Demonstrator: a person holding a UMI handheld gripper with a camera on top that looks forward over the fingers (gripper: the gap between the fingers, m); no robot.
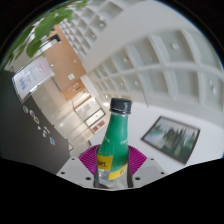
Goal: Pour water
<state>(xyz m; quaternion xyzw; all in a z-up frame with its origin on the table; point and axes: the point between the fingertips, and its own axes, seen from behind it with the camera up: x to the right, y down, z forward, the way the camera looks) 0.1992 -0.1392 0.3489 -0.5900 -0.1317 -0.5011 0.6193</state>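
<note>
Your gripper has hold of a green bottle. The bottle sits right between the two fingers, and the purple pads press on it from both sides, so the fingers are closed in just as far as the bottle lets them. The bottle is lifted up and leans a little, with its top tipped away from you. It has a black cap, and the cap is on. A yellow label wraps the low part of the bottle, down near the fingers. You can see through the green sides, but it is hard to tell how much water is inside.

The camera is tilted a lot, so the room looks slanted. No counter or table shows under the bottle; it hangs in the air in your grip. Behind the bottle is a white ceiling made of square sunken panels. Next to the bottle is a framed picture with a dark frame, and it seems to show trees, though it is small and I am not sure. On the other side of the bottle there is a window with white blinds. Past that is a white board with writing, some wooden shelves, and a bit of green leaves beyond them.
</note>
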